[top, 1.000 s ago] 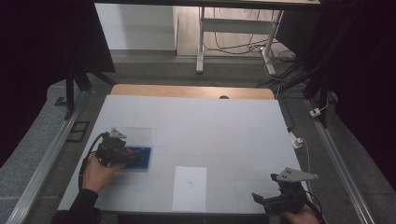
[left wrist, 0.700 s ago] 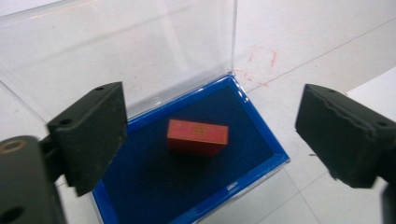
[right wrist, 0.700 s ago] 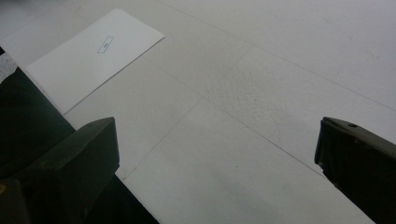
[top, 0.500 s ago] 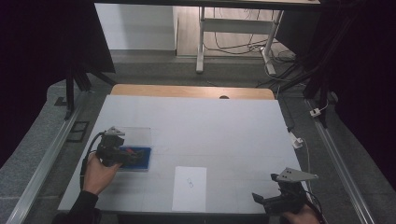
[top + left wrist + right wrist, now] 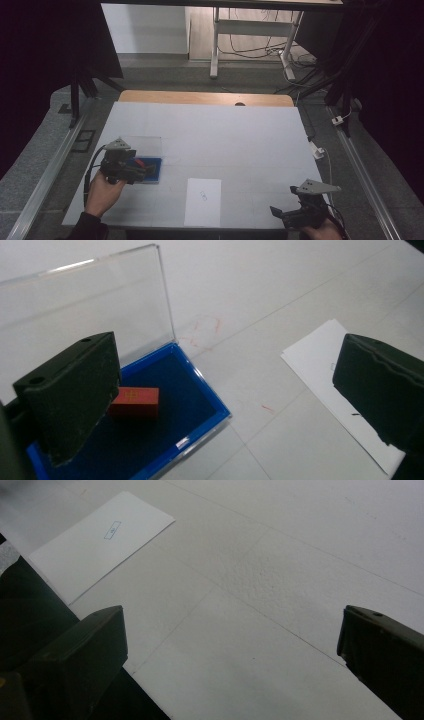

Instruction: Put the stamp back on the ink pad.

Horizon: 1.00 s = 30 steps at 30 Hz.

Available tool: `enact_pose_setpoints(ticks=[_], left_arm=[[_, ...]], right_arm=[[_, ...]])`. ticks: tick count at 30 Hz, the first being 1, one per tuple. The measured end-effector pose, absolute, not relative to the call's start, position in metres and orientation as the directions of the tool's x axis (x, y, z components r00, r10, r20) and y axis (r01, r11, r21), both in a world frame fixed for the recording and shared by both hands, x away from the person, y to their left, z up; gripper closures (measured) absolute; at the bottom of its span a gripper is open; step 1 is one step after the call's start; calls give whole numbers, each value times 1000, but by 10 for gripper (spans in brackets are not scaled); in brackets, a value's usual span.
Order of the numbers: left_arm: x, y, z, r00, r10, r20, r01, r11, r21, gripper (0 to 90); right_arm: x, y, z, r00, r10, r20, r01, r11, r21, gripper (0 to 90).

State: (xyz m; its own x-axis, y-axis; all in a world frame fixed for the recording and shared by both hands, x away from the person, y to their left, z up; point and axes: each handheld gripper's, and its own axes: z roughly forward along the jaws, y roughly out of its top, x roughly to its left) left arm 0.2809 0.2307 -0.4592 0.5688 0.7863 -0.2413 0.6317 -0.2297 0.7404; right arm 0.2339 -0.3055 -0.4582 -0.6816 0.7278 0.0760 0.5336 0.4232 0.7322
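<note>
Table [image 5: 235, 130] – white top, both grippers near the person's edge. Sheet of paper [image 5: 202, 201] lies flat between them, small printed mark [image 5: 203, 195] near its middle; in the right gripper view the same paper [image 5: 100, 542] sits off to the upper left.

Blue case [image 5: 152, 170] on the table's left side, clear lid [image 5: 145, 146] swung open and standing up behind it. In the left gripper view the blue tray [image 5: 175, 415] holds a small red block [image 5: 134, 402] lying on its floor, clear lid [image 5: 85, 315] upright behind.

Left gripper [image 5: 142, 172] hangs over the case. Jaws spread wide, nothing clamped – in the left gripper view the red block lies loose in the tray beside the left jaw, apart from both pads; the right jaw sits over the paper [image 5: 325, 385].

Right gripper [image 5: 280, 215] at the near right corner, jaws wide apart over bare tabletop, holding nothing.

Versus a second ago: left gripper's jaws have just been opening, and it has lifted slightly off the case. Block left in the tray. Right gripper, paper, case unchanged.
</note>
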Motion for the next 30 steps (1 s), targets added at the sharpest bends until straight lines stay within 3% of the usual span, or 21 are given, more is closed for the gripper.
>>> enact_pose_setpoints(ticks=[30], left_arm=[[212,243,-460,580,788,-208,612,-253,749,0]], right_arm=[[235,-306,-458,-665,742,82,545,408,732,0]])
